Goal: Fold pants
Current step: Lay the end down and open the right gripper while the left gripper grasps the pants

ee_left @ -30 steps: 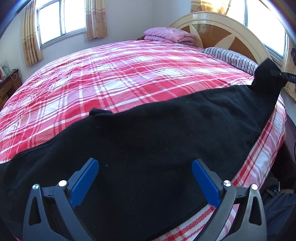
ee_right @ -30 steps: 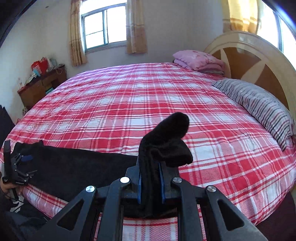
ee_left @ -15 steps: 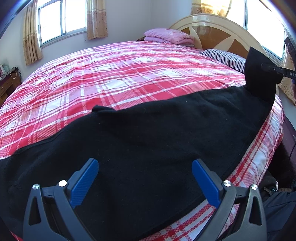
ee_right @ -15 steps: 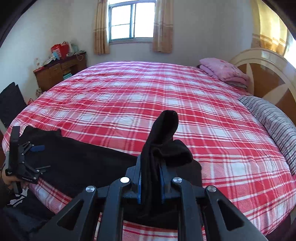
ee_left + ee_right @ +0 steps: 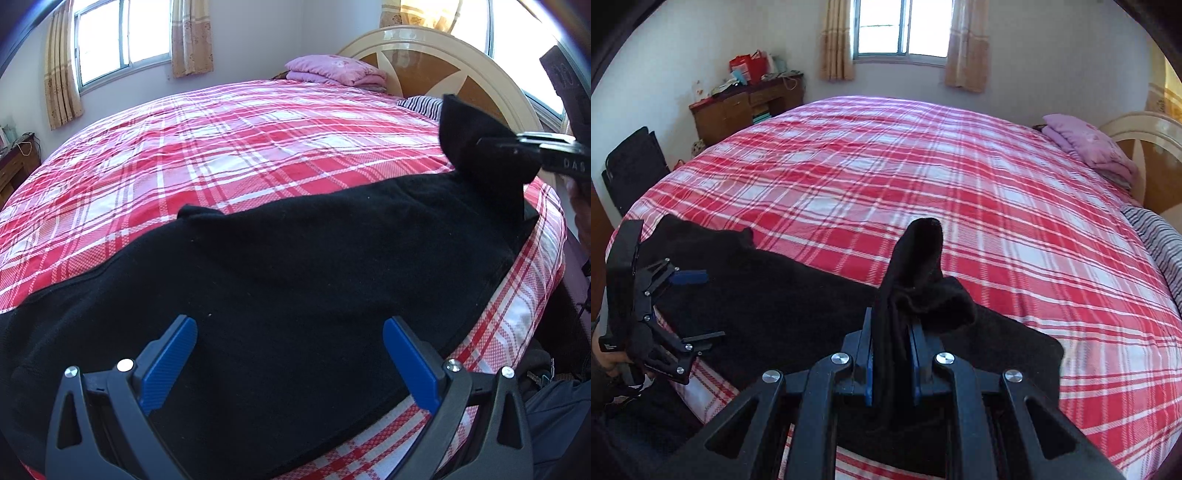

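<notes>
My right gripper [image 5: 892,365] fingers are pinching one end of the black pants [image 5: 295,280], lifted up | my left gripper [image 5: 290,354] fingers are spread wide above the cloth | pants lie along the near edge of the bed [image 5: 258,140], on the red plaid cover.

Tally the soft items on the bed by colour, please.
Black: 1, the pants, one end clamped in the right gripper
Pink: 1, the folded blanket by the headboard
Striped: 1, the pillow
Red plaid: 1, the bedspread
Total: 4
</notes>
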A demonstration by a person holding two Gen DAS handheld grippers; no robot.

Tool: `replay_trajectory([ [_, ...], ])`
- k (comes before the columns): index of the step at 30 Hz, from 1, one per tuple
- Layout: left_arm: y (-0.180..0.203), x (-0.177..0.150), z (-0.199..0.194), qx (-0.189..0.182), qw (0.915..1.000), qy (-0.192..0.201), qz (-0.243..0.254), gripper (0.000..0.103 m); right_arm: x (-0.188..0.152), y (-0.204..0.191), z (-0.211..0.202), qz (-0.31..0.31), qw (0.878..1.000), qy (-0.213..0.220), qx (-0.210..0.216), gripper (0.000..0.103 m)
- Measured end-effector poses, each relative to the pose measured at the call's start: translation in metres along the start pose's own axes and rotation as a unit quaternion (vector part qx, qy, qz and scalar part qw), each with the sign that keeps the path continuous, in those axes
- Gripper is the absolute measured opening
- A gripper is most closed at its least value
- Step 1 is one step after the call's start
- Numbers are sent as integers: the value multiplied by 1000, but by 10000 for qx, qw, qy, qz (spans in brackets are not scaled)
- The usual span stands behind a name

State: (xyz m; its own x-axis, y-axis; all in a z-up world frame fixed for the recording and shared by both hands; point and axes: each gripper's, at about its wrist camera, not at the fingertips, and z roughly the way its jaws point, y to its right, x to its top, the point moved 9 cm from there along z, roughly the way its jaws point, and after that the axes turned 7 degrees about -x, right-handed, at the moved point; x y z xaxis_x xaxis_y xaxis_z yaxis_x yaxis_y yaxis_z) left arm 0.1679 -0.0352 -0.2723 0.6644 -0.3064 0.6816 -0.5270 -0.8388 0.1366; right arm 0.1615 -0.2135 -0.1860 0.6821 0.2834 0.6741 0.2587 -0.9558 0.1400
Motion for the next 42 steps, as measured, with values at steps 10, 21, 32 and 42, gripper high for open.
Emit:
replay_trajectory([
  [10,-3,1,-1,-7,10000,21,-74,103,-15,-57,42,-308,9983,-386,311,15],
  [21,-3,7,-4,-100,9996,90,-231,103,-27,-59,3,-95,9855,-472,1625,60],
  [32,50,58,16,-1042,9931,355,-398,103,-60,32,4,590,9936,-460,845,60],
  [42,85,74,65,-1449,9863,-56,-793,58,-59,102,7,1519,9861,-118,657,60],
])
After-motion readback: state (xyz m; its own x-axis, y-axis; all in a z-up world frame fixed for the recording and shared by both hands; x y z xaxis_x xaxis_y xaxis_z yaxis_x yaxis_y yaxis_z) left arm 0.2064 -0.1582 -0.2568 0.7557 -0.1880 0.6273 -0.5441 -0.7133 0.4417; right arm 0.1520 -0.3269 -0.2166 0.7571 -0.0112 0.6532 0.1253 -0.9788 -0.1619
